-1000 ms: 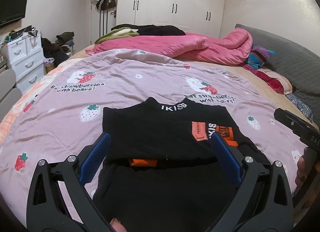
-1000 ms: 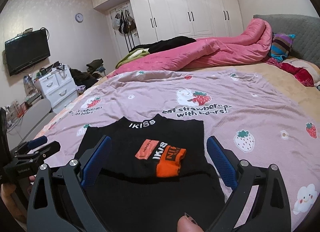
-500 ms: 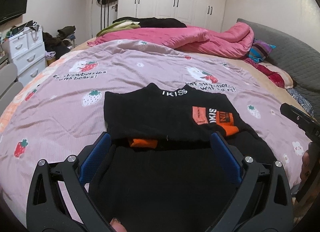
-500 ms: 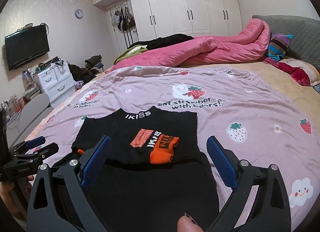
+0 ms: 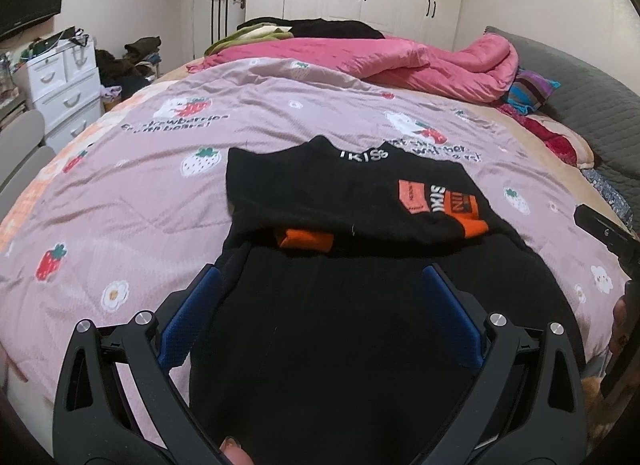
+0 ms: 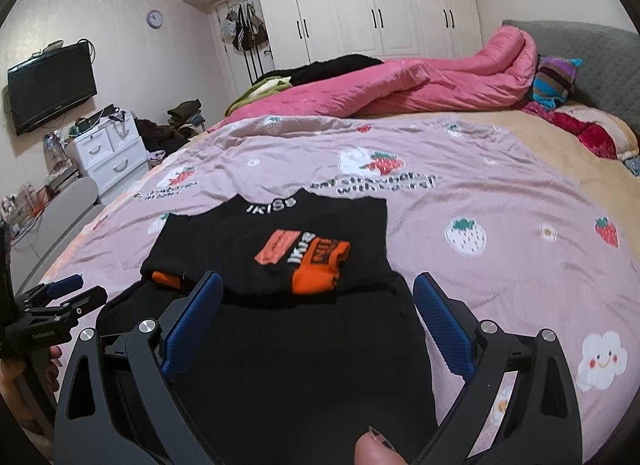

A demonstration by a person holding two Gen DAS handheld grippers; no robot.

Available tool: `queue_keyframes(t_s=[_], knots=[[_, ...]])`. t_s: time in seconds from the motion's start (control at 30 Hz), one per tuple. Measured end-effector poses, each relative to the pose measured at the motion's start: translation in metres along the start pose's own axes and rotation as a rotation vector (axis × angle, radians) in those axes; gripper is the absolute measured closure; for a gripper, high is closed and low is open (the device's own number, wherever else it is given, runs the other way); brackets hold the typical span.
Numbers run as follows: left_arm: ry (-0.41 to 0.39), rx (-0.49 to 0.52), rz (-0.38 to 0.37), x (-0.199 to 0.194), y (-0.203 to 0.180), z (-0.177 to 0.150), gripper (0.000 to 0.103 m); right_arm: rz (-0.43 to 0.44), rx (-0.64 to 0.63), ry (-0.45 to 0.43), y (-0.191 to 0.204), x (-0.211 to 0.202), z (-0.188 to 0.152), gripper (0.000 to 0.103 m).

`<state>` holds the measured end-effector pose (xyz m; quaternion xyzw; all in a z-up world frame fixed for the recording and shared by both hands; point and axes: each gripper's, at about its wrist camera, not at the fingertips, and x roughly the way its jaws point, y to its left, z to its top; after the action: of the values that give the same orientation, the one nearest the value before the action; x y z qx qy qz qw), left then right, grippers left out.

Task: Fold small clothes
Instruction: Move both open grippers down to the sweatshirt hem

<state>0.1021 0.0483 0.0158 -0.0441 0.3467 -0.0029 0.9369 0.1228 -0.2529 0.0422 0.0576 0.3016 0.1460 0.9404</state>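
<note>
A small black knit top with orange patches and white lettering [image 5: 344, 193] lies flat on the pink strawberry-print bedspread [image 5: 132, 193], collar toward the far side, its upper part folded over a wider black lower part [image 5: 360, 329] that reaches to the near edge of the bed. The left gripper [image 5: 320, 305] hangs over that lower part, jaws spread wide, holding nothing. The right gripper [image 6: 316, 313] does likewise, jaws spread and empty. Bare bedspread lies open left, right and beyond the collar; a crumpled pink quilt [image 6: 420, 81] sits well apart at the far edge.
</note>
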Motion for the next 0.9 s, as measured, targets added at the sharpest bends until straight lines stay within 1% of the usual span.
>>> queue_keyframes(t_s=[0.23, 0.57, 0.77, 0.9], knots=[[0.037, -0.021, 0.025, -0.005, 0.012, -0.016, 0.009, 0.006, 0.048, 0.032, -0.007, -0.008, -0.022, 0.008], [0.071, -0.014, 0.085, -0.020, 0.030, -0.037, 0.009, -0.030, 0.048, 0.081, -0.010, -0.024, -0.055, 0.008], [0.089, -0.025, 0.094, -0.025, 0.037, -0.046, 0.009, -0.052, 0.090, 0.113, -0.021, -0.035, -0.075, 0.008], [0.099, -0.010, 0.098, -0.028, 0.036, -0.052, 0.009, -0.061, 0.106, 0.123, -0.025, -0.041, -0.082, 0.008]])
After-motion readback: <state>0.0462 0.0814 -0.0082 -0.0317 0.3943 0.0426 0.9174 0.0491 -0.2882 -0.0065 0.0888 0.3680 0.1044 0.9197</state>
